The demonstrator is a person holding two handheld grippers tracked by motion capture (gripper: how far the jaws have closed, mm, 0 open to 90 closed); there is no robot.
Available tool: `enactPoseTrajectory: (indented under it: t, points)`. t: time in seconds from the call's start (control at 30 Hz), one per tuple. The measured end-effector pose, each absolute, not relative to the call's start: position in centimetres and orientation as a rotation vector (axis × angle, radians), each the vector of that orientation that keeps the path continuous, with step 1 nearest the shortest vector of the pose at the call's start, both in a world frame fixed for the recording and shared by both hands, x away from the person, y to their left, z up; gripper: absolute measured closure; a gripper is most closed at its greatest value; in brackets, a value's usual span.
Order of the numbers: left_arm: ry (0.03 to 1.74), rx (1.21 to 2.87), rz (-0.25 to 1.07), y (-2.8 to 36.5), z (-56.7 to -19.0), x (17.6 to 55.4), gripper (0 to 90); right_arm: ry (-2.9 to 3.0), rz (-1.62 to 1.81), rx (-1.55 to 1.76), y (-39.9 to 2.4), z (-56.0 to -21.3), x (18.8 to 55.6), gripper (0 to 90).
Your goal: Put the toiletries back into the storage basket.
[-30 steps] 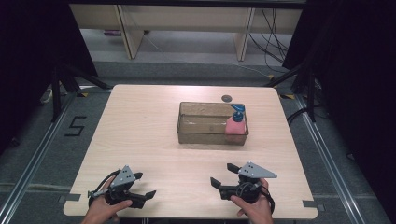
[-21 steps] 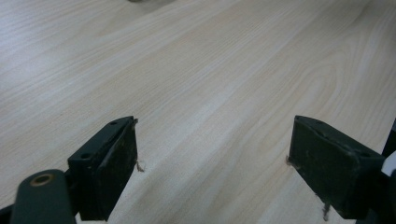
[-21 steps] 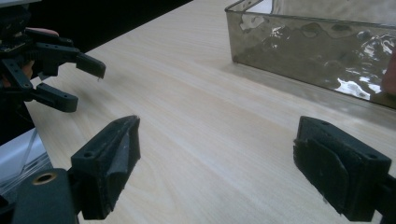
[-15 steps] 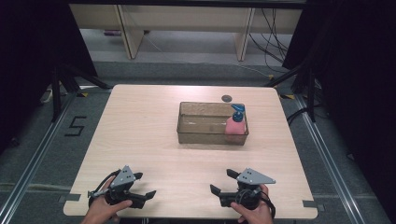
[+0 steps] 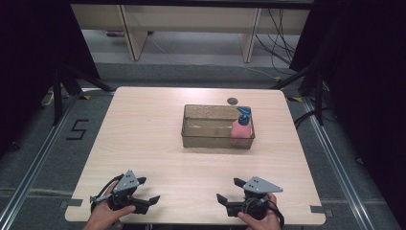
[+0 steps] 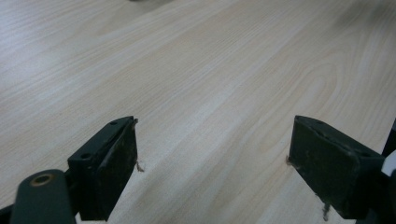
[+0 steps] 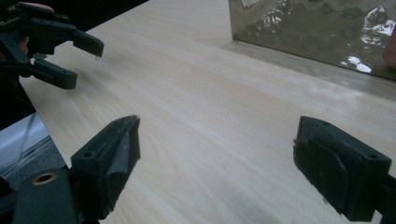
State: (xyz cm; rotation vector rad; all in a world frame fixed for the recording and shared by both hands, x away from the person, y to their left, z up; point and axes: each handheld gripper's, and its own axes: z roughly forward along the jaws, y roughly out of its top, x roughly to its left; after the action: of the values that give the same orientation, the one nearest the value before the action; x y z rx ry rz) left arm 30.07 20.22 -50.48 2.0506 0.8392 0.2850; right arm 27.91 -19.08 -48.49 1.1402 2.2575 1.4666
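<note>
Two grippers sit at my near edge of the pale wooden worktop (image 5: pixel 158 139), each held in a hand. My left gripper (image 5: pixel 154 201) rests low at the left corner with its fingers spread apart and nothing between them; its own view shows bare wood grain in the wide gap between the two black pads. My right gripper (image 5: pixel 230 191) lies toward the right of the near edge, grey three-cornered plate on top, fingers likewise parted and empty, pointing across toward the left one. From the right gripper view I can see the left gripper farther off at the upper left, and the wall of a container rising ahead at the upper right. Farther out, a little right of the worktop's middle, stands a clear brownish rectangular tub (image 5: pixel 210 136) (its walls look wavy and glossy up close). Inside it, at the right end, stands a pink bottle (image 5: pixel 241 130) with a blue pump top, upright. Just beyond the tub's far wall a small dark round disc (image 5: pixel 233 100) lies on the wood.
</note>
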Motion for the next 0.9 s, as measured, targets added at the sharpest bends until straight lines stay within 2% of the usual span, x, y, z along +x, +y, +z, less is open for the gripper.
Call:
enactPoseTrajectory:
  t: [0.9]
  points:
    - [0.835,2.06,0.29,20.2,-50.6,30.1,14.9,2.266,1.426,1.204,-20.0,-48.7,26.2,15.5]
